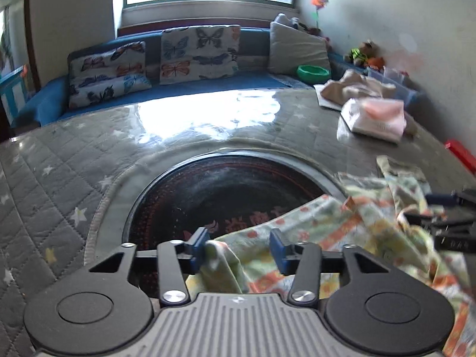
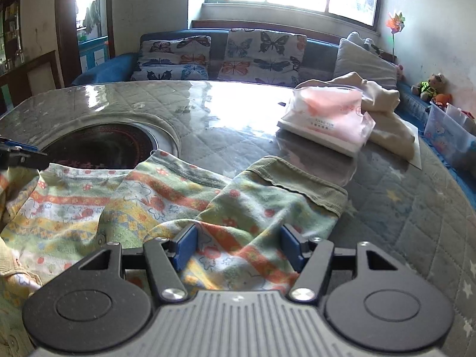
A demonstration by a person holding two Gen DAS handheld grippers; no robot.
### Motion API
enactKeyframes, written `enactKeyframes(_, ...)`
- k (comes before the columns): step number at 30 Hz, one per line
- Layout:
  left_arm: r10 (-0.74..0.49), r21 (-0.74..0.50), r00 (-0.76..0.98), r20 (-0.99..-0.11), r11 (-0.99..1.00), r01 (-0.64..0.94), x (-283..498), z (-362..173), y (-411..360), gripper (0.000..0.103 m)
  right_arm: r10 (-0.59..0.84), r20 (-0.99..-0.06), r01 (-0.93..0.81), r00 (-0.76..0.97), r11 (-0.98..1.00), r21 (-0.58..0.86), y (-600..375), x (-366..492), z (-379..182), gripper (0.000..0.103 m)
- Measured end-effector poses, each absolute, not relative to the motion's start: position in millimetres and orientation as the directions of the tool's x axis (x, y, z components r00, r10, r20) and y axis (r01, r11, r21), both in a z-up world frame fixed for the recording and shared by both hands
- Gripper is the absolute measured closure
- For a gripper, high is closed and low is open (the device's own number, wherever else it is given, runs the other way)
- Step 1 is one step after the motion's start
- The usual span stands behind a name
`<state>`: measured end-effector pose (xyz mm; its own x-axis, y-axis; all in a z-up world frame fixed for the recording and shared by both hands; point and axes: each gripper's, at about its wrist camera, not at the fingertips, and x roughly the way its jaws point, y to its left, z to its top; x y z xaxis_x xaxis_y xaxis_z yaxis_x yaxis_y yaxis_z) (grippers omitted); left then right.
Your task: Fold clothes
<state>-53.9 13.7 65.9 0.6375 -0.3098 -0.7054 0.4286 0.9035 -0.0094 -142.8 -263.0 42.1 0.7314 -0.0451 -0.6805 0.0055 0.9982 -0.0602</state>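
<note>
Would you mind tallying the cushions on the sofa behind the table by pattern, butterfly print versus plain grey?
Butterfly-print cushions: 2, the left one and the middle one
Plain grey cushions: 1, at the right end of the sofa
Total: 3

Tissue pack (image 2: 327, 119), butterfly cushions (image 2: 261, 56), bowl (image 1: 313, 73).

Left gripper (image 1: 238, 251) spreading wide over floral garment (image 1: 327, 232), pink tissue pack (image 1: 374, 119) lying near table's (image 1: 59, 160) far right edge
</note>
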Motion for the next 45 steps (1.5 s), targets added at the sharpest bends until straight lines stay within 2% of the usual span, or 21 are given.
enactKeyframes(6,-0.276,0.026,0.637,-0.719,0.906,0.422,-65.9,58.6,21.7,0.053,-0.039,-0.682,-0.010,0.731,0.998,-0.067,-269.4,-154.3,49.9,0.041)
enactKeyframes(8,-0.262,0.032,0.636,-0.726,0.910,0.413,-69.0,56.3,30.9,0.067,-0.042,-0.681,-0.004,0.731,0.998,-0.066,-273.4,-154.4,51.3,0.042)
enactKeyframes(9,-0.258,0.034,0.632,-0.731,0.911,0.411,-70.7,54.3,35.5,0.078,-0.044,-0.681,0.000,0.731,0.998,-0.065,-275.5,-154.3,52.0,0.043)
enactKeyframes(11,-0.246,0.028,0.635,-0.733,0.921,0.390,-73.0,52.4,49.3,0.088,-0.047,-0.689,0.022,0.724,0.999,-0.046,-279.4,-152.5,53.2,0.052)
enactKeyframes(16,-0.210,0.009,0.671,-0.711,0.952,0.307,-89.9,61.3,86.6,0.094,-0.060,-0.698,0.058,0.714,0.998,-0.027,-289.0,-148.8,51.1,0.069)
enactKeyframes(21,-0.097,0.051,0.716,-0.691,0.982,0.183,-121.3,73.3,129.7,0.094,-0.059,-0.700,0.060,0.712,0.998,-0.023,-291.1,-151.9,51.1,0.070)
enactKeyframes(23,-0.064,0.051,0.715,-0.696,0.989,0.138,-131.0,75.6,146.1,0.093,-0.046,-0.702,0.050,0.711,0.999,-0.015,-289.7,-153.3,51.8,0.070)
enactKeyframes(29,-0.031,0.056,0.705,-0.709,0.993,0.101,-142.4,86.9,155.9,0.066,-0.021,-0.703,0.025,0.711,1.000,-0.005,-281.0,-159.2,52.2,0.067)
enactKeyframes(31,-0.072,0.043,0.715,-0.696,0.989,0.142,-141.9,95.4,140.9,0.054,-0.014,-0.703,0.022,0.711,1.000,0.002,-280.4,-161.4,52.0,0.065)
enactKeyframes(34,-0.152,0.034,0.716,-0.681,0.971,0.238,-137.1,103.5,107.6,0.045,-0.014,-0.703,0.020,0.711,1.000,0.000,-279.7,-164.2,51.9,0.060)
enactKeyframes(40,-0.233,0.051,0.668,-0.707,0.925,0.377,-106.3,86.5,39.0,0.042,-0.010,-0.709,0.004,0.705,1.000,-0.010,-276.4,-168.2,50.7,0.055)
enactKeyframes(45,-0.212,0.065,0.629,-0.748,0.919,0.388,-72.9,57.3,11.9,0.042,-0.008,-0.710,0.001,0.705,1.000,-0.011,-276.1,-170.4,51.2,0.054)
